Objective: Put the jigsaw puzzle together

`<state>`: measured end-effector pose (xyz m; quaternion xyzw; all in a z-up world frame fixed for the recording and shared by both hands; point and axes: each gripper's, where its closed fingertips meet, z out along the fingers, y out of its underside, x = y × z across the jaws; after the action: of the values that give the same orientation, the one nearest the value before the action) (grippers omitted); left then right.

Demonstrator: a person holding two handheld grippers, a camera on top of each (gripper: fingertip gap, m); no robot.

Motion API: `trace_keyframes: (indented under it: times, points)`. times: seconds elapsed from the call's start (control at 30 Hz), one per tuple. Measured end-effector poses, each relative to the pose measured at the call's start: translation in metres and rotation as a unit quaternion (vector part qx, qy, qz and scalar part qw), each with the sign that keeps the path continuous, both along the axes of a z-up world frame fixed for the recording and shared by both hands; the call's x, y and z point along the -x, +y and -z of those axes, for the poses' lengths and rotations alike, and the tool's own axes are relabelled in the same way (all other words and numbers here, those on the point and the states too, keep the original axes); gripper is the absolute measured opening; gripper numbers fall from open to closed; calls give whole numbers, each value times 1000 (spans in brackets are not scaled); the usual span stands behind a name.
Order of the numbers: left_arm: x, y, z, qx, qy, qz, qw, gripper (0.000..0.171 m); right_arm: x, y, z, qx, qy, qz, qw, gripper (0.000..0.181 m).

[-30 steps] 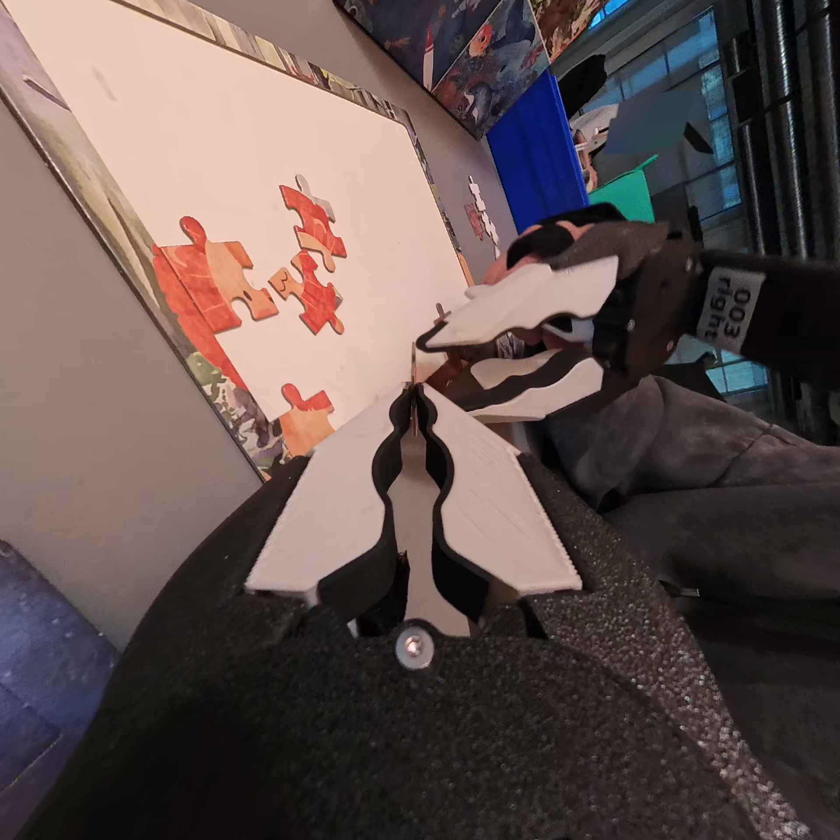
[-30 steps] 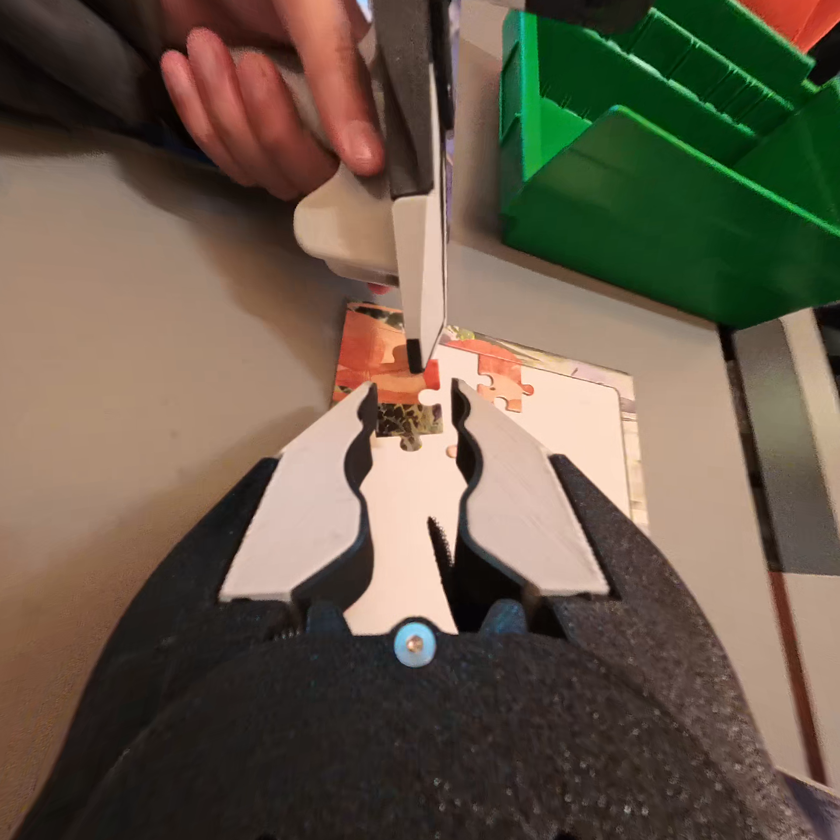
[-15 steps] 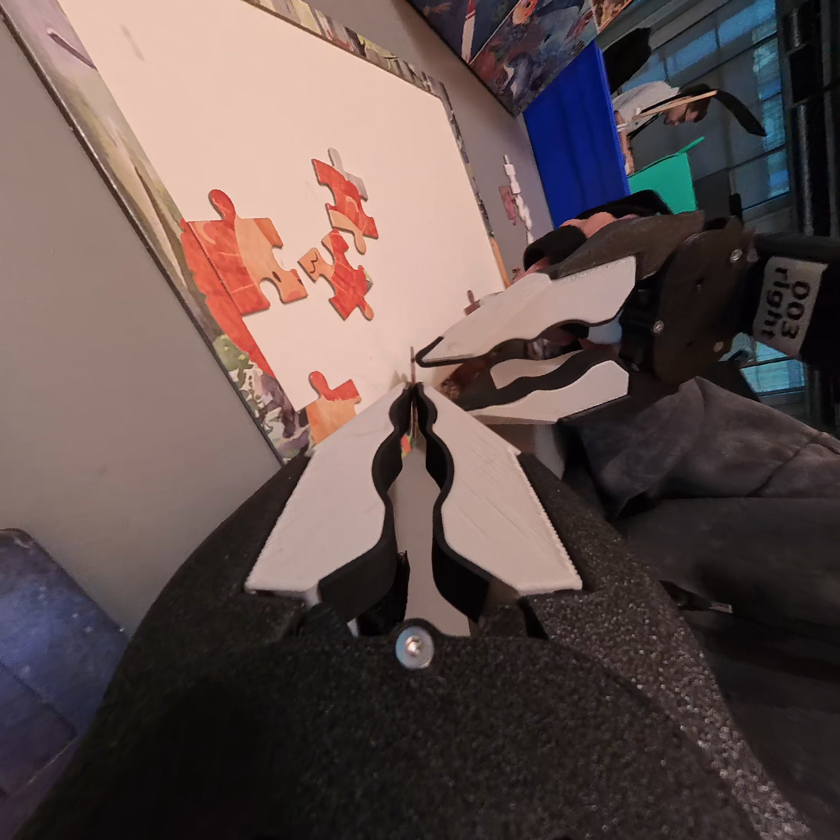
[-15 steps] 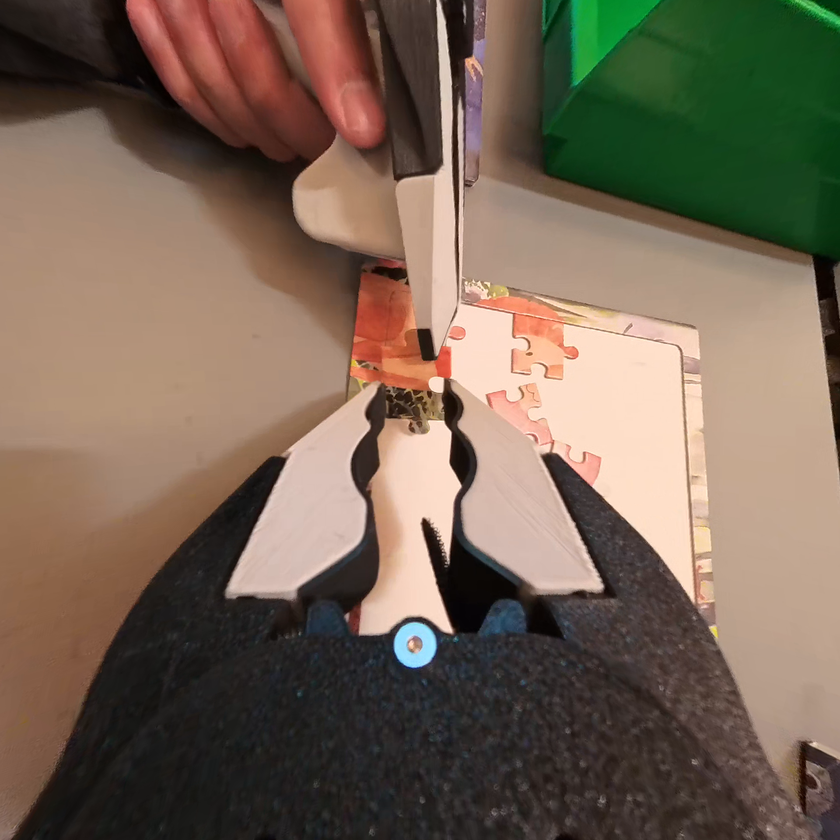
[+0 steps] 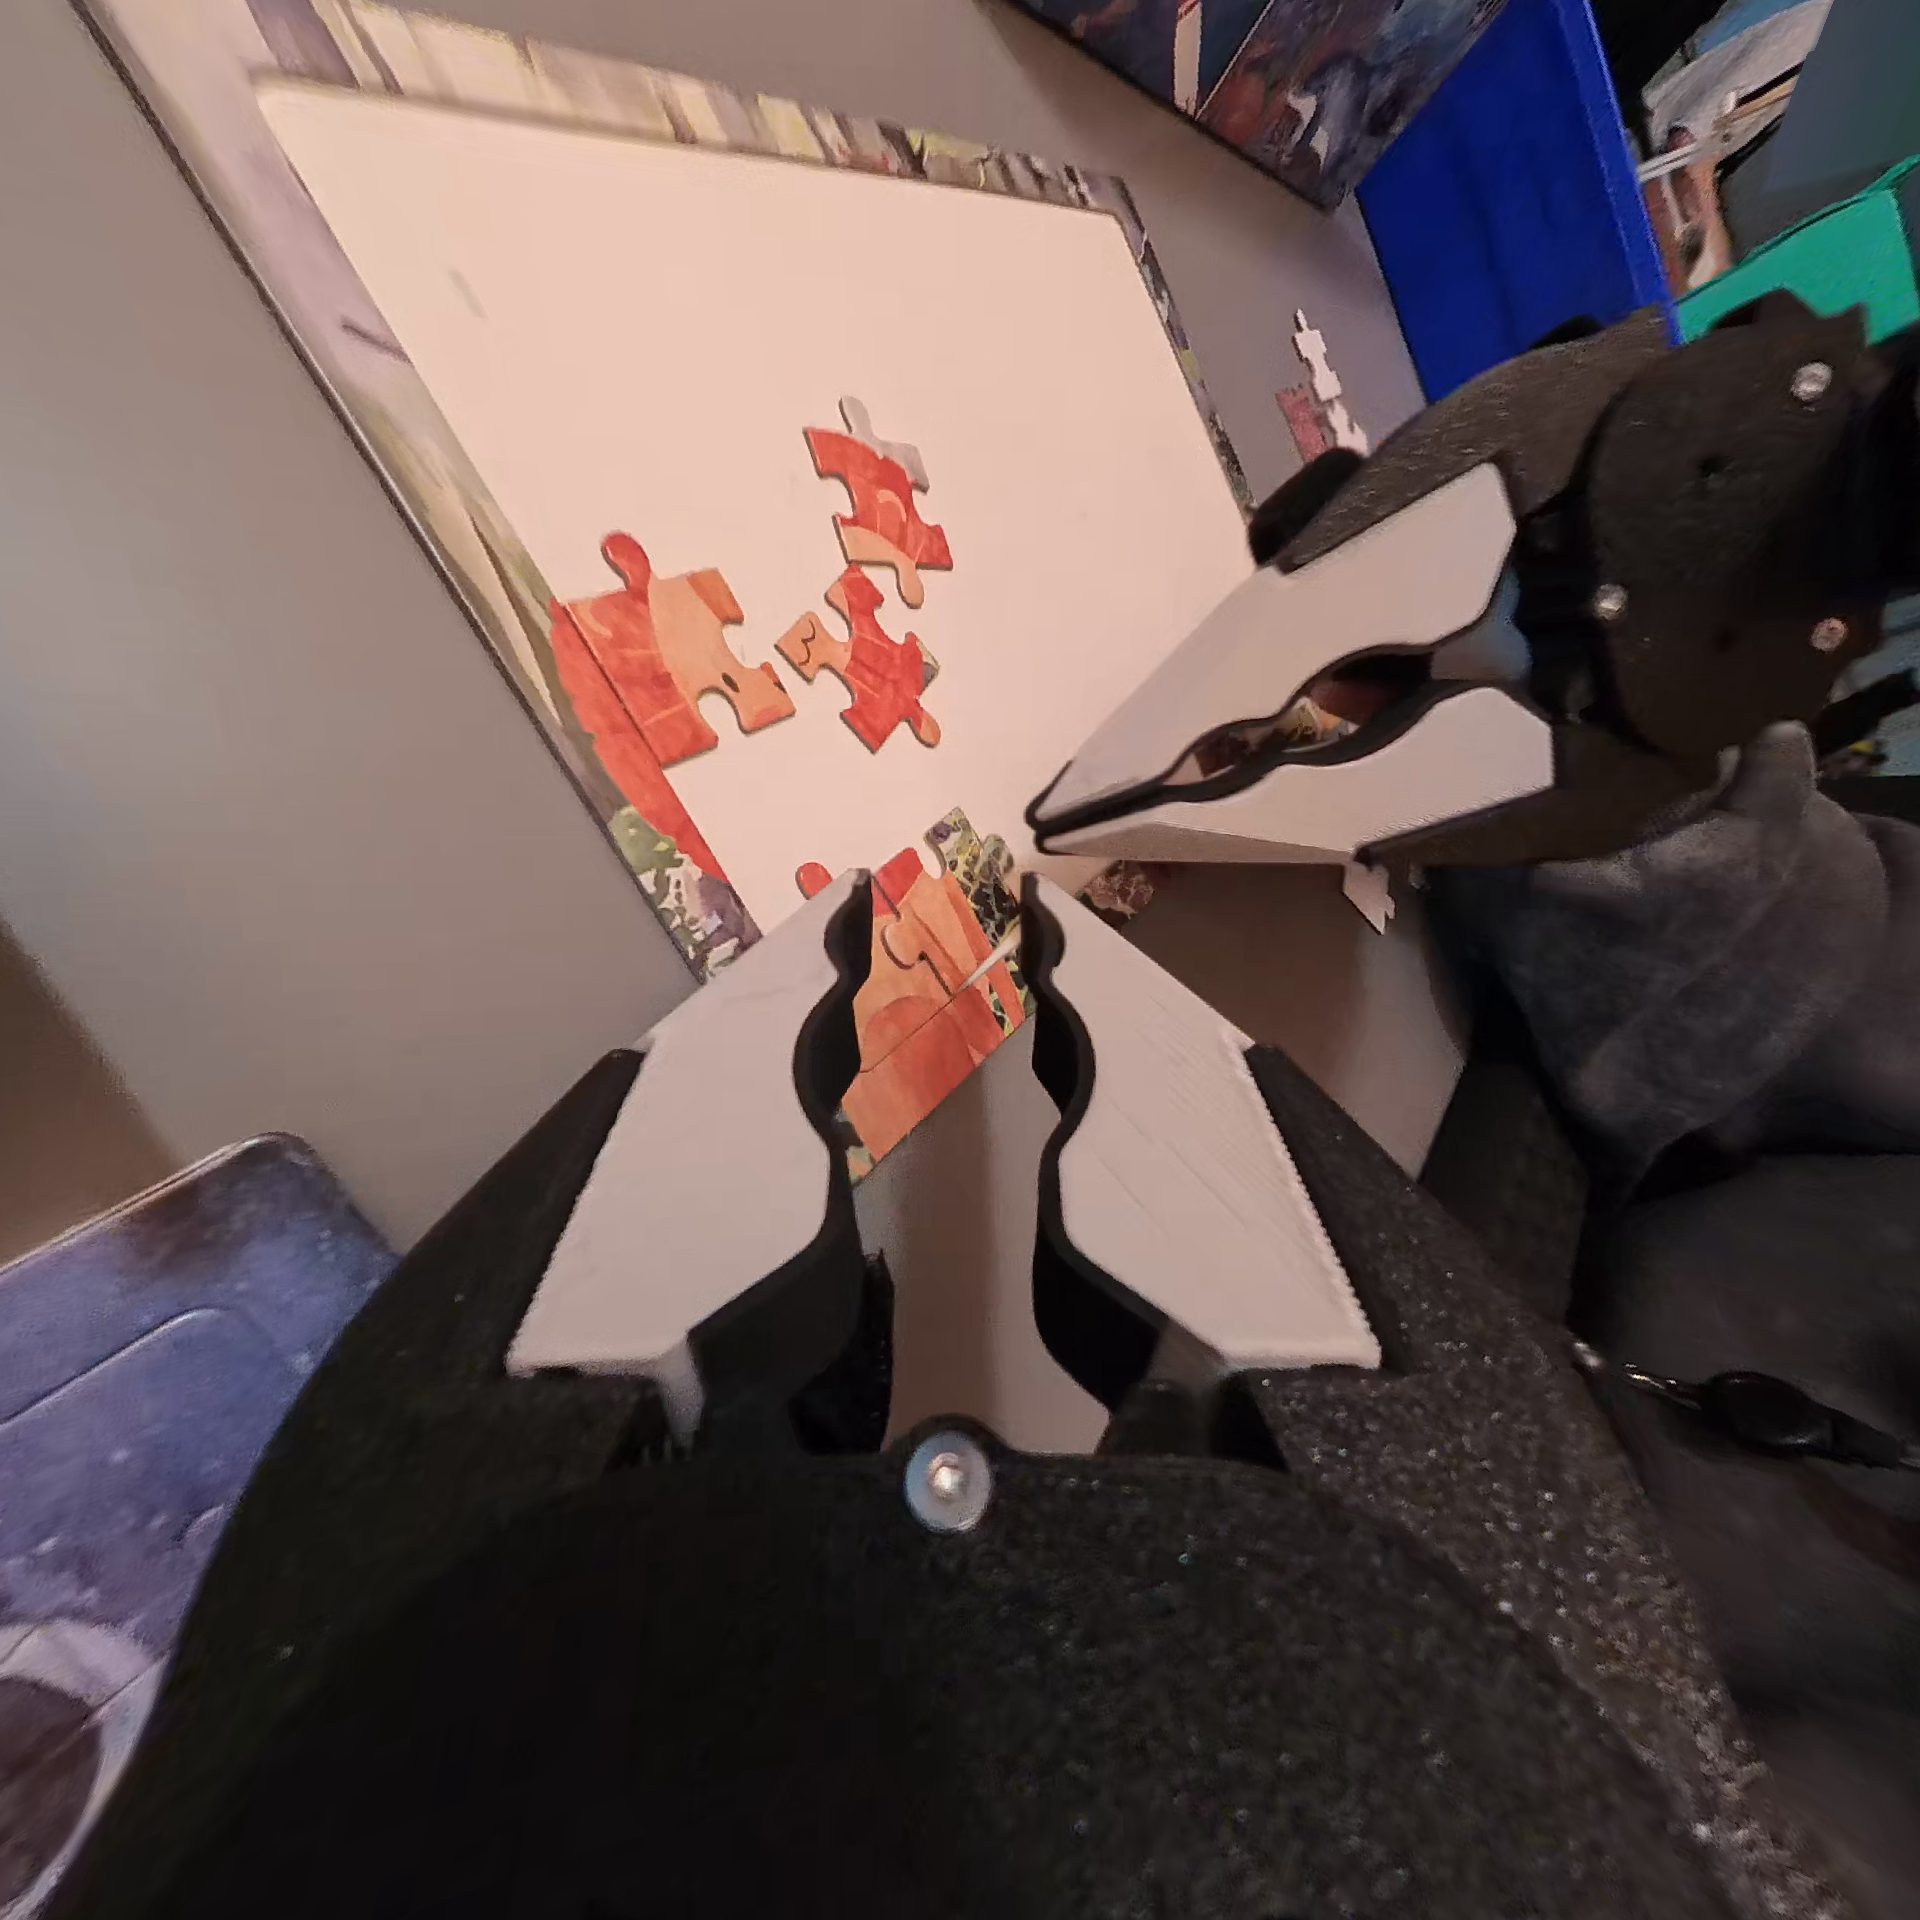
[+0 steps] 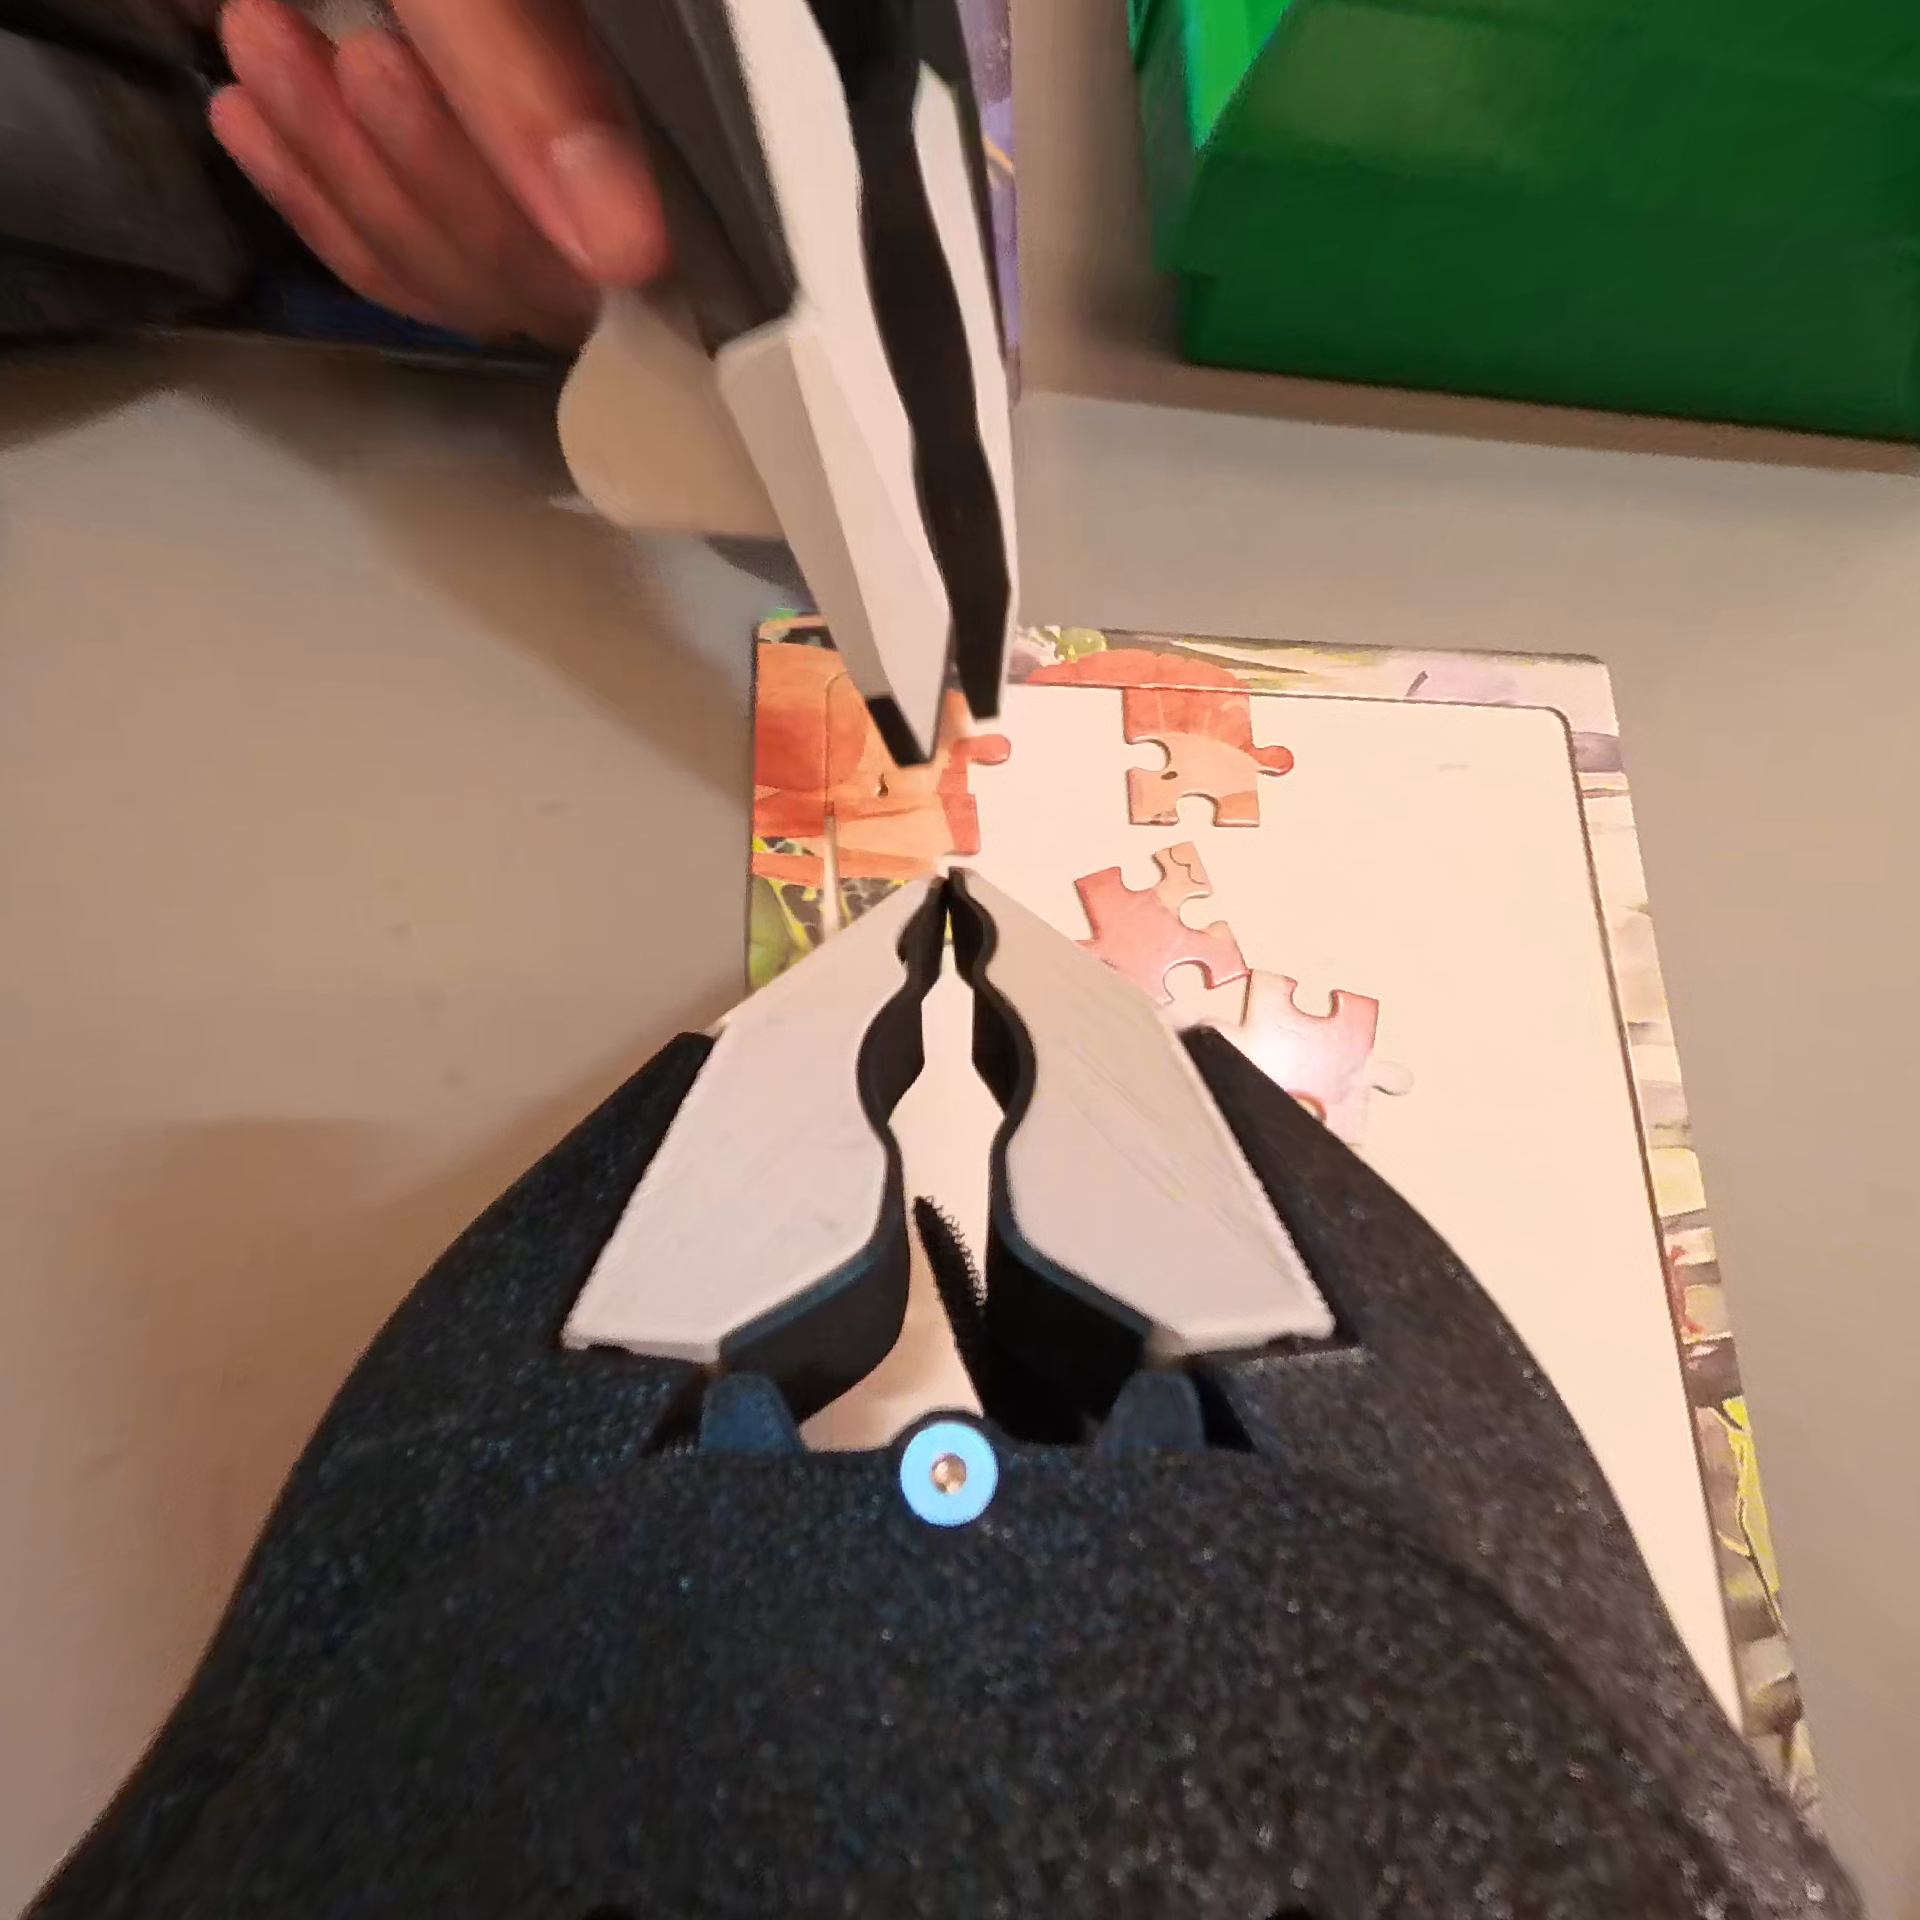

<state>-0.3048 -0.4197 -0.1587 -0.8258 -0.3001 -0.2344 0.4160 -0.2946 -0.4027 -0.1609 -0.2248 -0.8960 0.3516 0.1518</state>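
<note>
Workshop, green storage bins (image 6: 1558,208), grey table (image 6: 312,831)

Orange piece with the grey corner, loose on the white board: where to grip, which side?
Probably from straight above, pinching the grey-cornered piece across its two free side edges. It lies flat on the white board, so there is no face to grab, and one end nearly meets the neighbouring orange piece.

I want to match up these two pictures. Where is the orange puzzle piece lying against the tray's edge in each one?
Left wrist view: the orange piece is left of middle, against the tray border.
Right wrist view: it is upper right of middle, by the far border.
Shared landmark: the pair of red pieces beside it.
</note>
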Motion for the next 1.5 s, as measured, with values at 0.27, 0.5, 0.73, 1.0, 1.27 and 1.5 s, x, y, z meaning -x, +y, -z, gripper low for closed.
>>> trace_keyframes:
  times: [0.27, 0.5, 0.73, 1.0, 1.27, 1.5]
  points:
    - [4, -16, 10, 95, 159, 40, 982, 0, 3, -21, 8, 16, -12, -10, 1000, 0]
    - [4, -15, 22, 105, 148, 38, 983, 0, 5, -20, 18, -22, -14, 2, 1000, 0]
    - [4, -15, 22, 93, 135, 34, 986, 0, 2, -16, 19, -42, -28, 18, 999, 0]
    - [4, -15, 22, 98, 141, 33, 985, 0, -2, -22, 5, -18, -71, 58, 996, 0]
    - [4, -15, 22, 95, 137, 32, 985, 0, -10, 2, 18, -51, -102, 60, 992, 0]
    - [4, -15, 22, 97, 140, 31, 985, 0, -15, -7, 15, -55, -101, 41, 992, 0]
